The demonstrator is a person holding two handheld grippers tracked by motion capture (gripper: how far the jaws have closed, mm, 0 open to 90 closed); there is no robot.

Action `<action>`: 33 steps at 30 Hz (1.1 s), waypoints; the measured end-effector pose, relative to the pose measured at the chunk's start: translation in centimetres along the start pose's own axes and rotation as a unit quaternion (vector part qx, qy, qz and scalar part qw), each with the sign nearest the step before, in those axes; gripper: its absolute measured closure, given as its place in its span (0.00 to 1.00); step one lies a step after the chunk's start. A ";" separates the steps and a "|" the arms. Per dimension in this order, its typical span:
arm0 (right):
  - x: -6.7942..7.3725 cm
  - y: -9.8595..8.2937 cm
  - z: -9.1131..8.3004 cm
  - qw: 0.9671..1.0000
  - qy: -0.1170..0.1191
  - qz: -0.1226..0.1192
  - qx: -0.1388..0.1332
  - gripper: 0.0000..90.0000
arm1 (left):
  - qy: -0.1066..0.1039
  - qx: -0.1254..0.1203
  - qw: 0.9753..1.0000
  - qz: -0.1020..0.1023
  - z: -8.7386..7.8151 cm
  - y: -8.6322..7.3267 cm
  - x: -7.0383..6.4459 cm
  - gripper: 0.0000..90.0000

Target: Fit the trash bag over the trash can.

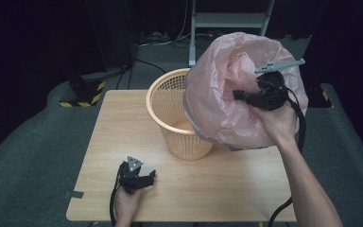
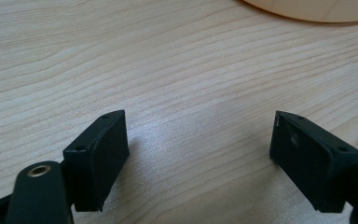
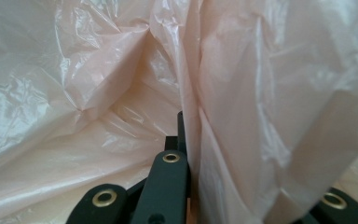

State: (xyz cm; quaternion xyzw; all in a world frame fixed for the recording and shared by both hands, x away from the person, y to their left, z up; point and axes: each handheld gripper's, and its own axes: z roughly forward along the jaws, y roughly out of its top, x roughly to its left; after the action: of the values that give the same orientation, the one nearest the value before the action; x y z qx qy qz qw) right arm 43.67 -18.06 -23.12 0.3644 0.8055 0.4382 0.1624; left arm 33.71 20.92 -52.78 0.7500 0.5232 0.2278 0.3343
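Observation:
A pale pink plastic bag [image 1: 227, 94] billows in the air to the right of an orange mesh basket [image 1: 170, 111] standing on the wooden table [image 1: 123, 132]. My right gripper [image 1: 238, 94] is raised beside the basket and shut on a fold of the bag [image 3: 193, 116]; crinkled plastic [image 3: 98, 93] surrounds its jaws. My left gripper [image 1: 149, 177] rests low over the table near the front edge, open. In the left gripper view its two black fingers [image 2: 100, 154] stand wide apart over bare wood with nothing between them, and the basket's base [image 2: 312, 9] lies ahead.
A metal shelf frame [image 1: 227, 21] and cables stand behind the table on grey carpet. A black stand with yellow-black striped feet [image 1: 82, 94] sits at the back left. Bare table surface spreads left of and in front of the basket.

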 end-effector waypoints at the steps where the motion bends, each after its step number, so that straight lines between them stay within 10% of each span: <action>1: 0.0 0.1 0.1 1.000 0.000 0.001 0.000 0.98 | 0.000 0.000 1.000 0.000 0.0 0.0 0.0 0.22; 33: 1.6 1.8 4.0 0.999 0.030 -0.005 0.012 0.98 | -0.001 0.000 1.000 -0.001 0.0 0.0 0.0 0.22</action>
State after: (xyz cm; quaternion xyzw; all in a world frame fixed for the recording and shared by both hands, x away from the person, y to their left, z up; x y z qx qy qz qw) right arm 45.66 -13.91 -23.77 0.3485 0.8171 0.4387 0.1358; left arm 33.71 20.94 -52.78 0.7498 0.5235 0.2271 0.3349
